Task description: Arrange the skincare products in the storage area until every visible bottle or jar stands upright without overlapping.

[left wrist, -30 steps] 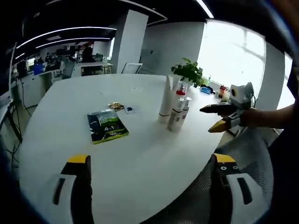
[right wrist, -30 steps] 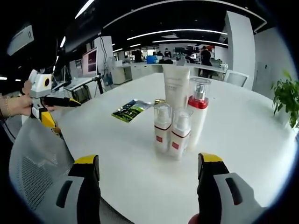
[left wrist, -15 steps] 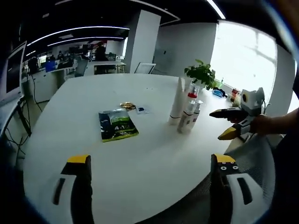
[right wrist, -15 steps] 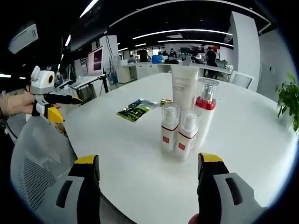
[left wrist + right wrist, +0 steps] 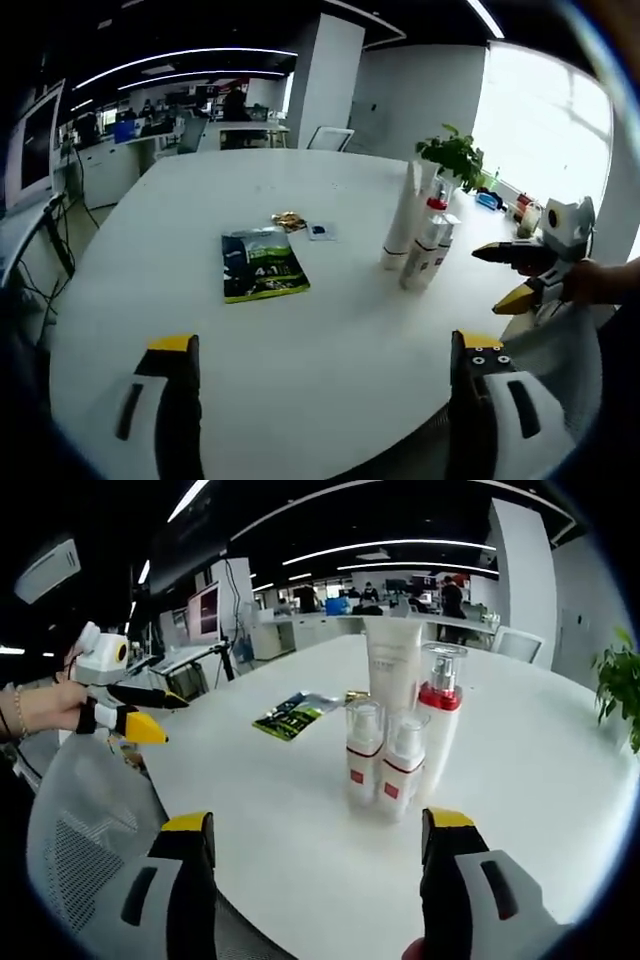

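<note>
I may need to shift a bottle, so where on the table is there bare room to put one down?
The white round table is bare between the near edge and the four upright white skincare bottles, and to their right. Left of them lies the green flat packet. Behind it, the small gold wrapper and small blue-printed sachet crowd the table.

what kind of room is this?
Likely an open-plan office: a large white meeting table, rows of desks with monitors behind, a mesh office chair at the table's edge.
</note>
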Demonstrator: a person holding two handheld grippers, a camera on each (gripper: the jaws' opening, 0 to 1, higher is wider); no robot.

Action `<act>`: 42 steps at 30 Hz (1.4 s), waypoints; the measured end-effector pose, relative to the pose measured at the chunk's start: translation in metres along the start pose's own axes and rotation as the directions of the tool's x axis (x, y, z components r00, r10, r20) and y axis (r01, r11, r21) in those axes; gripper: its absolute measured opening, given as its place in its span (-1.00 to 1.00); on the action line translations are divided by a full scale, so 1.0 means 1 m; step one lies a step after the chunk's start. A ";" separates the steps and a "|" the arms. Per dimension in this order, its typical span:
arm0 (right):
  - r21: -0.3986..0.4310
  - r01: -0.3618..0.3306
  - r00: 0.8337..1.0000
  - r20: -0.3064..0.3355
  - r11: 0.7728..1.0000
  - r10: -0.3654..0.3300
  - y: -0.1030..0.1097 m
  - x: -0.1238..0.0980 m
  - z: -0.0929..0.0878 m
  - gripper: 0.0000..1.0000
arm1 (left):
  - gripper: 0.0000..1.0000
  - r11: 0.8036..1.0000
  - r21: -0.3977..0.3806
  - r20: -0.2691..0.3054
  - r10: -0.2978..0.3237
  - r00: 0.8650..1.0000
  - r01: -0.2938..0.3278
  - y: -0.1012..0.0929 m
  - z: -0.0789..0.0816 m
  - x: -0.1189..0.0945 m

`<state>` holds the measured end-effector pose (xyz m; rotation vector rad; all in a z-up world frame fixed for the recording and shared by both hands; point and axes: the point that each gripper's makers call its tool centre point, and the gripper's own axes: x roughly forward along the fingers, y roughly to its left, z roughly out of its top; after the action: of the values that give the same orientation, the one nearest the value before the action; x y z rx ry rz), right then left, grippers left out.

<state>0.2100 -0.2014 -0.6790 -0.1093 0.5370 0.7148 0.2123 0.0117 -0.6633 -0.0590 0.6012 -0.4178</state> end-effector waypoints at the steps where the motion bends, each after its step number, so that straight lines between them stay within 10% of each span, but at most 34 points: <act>1: 0.000 -0.004 1.000 0.000 1.000 0.004 0.001 0.000 0.000 0.67 | 0.97 1.000 0.004 0.013 -0.001 1.000 0.001 -0.001 0.002 0.001; 6: -0.002 -0.038 0.999 0.010 0.999 0.038 0.007 0.003 0.001 0.68 | 0.97 1.000 0.006 0.137 0.009 0.991 -0.010 0.003 0.026 0.012; 20: 0.024 -0.069 0.998 0.010 0.997 0.069 0.011 0.004 0.000 0.67 | 0.92 0.996 -0.022 -0.006 0.085 0.996 -0.086 0.015 0.012 0.050; 42: 0.080 -0.017 1.000 -0.017 0.997 0.019 -0.002 0.003 -0.007 0.64 | 0.93 0.984 -0.038 -0.184 0.164 0.969 -0.174 0.056 0.004 0.114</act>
<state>0.2097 -0.2028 -0.6865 -0.0364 0.5833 0.7097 0.3200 0.0171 -0.7311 -0.0213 0.7902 -0.2427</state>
